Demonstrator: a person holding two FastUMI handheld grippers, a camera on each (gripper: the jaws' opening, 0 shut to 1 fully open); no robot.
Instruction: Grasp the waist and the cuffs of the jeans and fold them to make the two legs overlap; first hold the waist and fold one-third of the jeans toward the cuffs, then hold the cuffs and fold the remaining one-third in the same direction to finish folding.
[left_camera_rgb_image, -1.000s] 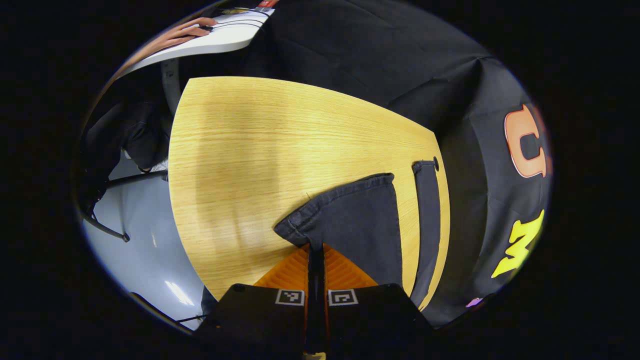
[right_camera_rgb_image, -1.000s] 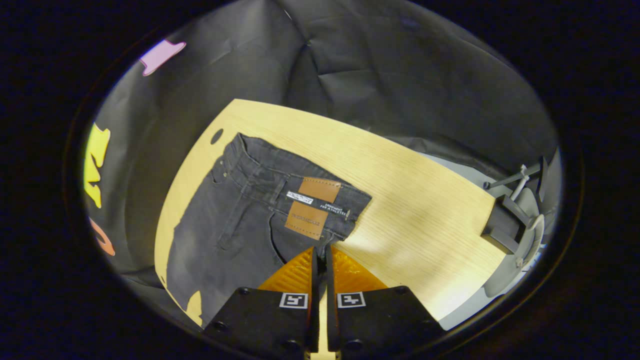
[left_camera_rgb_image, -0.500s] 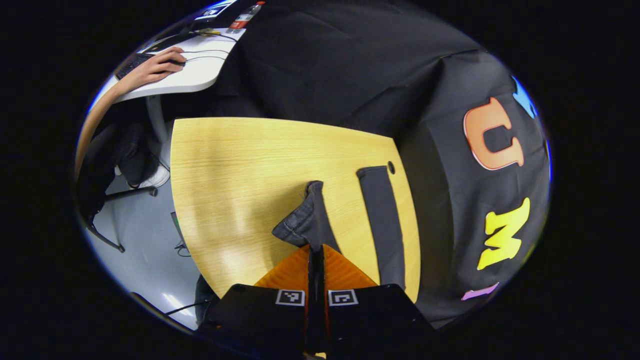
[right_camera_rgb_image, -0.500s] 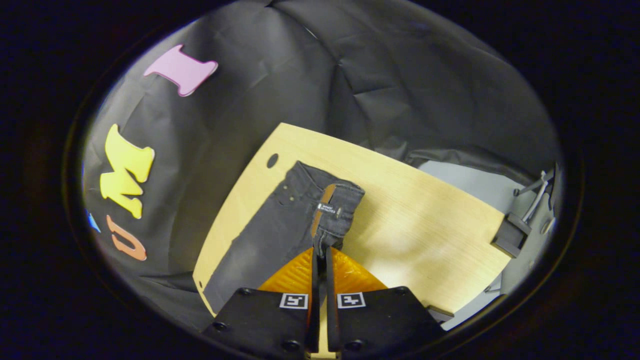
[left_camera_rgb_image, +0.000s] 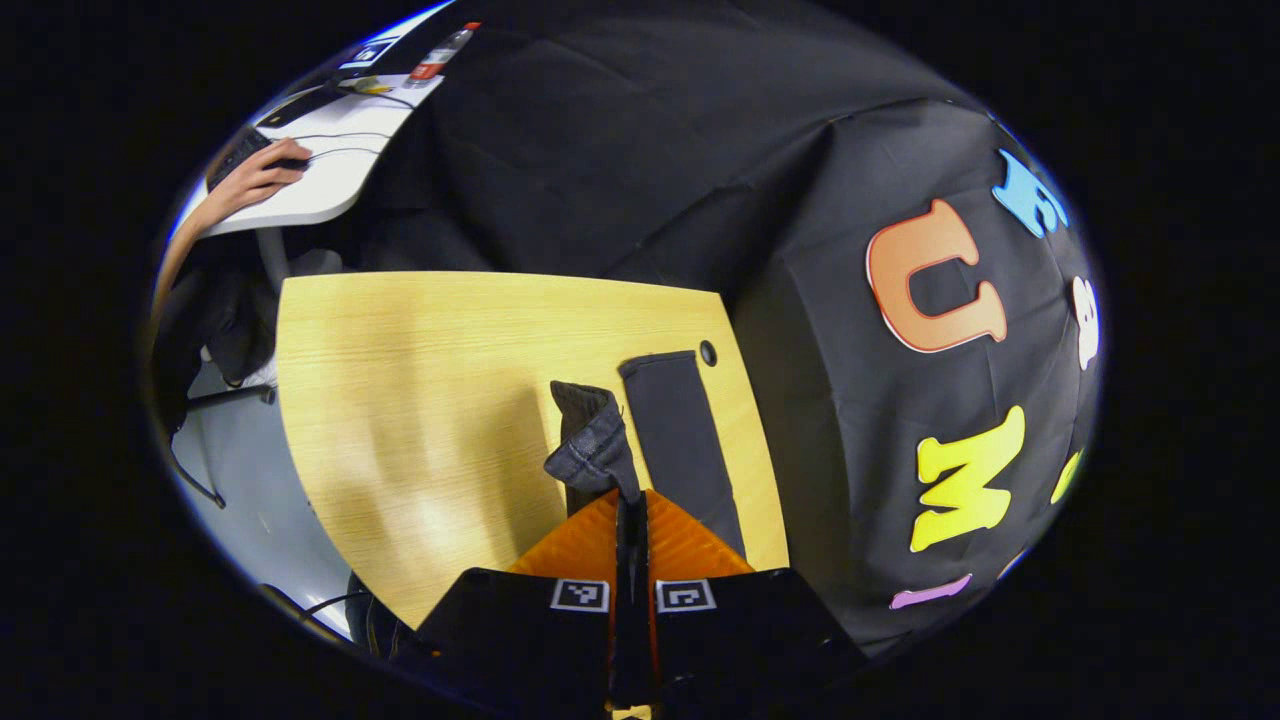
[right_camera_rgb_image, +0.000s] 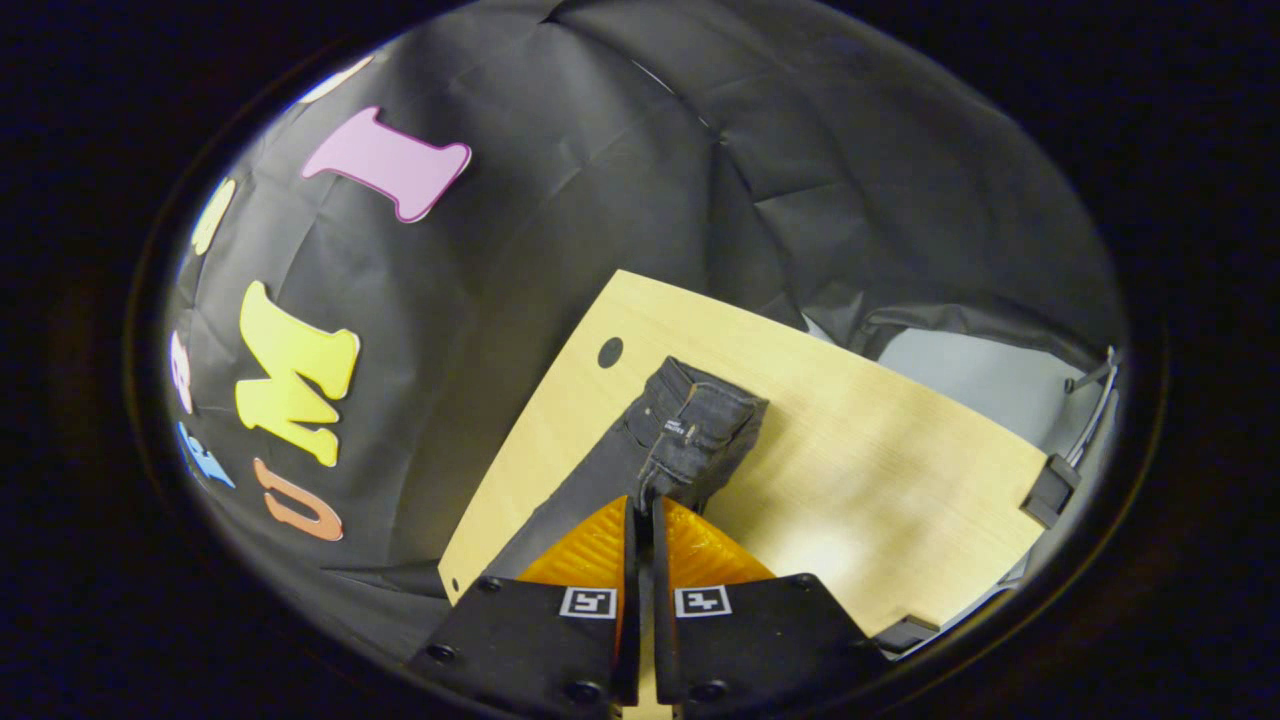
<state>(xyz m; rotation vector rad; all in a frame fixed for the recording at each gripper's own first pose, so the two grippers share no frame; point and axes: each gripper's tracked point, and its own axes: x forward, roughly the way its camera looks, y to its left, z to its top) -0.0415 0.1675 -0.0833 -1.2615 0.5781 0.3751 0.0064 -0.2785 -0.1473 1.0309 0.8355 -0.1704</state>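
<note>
Jeans (right_camera_rgb_image: 690, 440) hang low-centre over the table (right_camera_rgb_image: 880, 480) — left gripper (left_camera_rgb_image: 630, 500) clamps a cuff (left_camera_rgb_image: 592, 445), right gripper (right_camera_rgb_image: 642, 500) the waist. Carry both across level — edges matched — before lowering.

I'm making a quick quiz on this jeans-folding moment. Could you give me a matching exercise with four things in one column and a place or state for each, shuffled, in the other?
Things:
1. left gripper
2. right gripper
3. wooden table
4. round hole

Places or states:
A. near the table's corner
B. shut on the cuff
C. under the jeans
D. shut on the waist

Pairs: 1-B, 2-D, 3-C, 4-A
</note>
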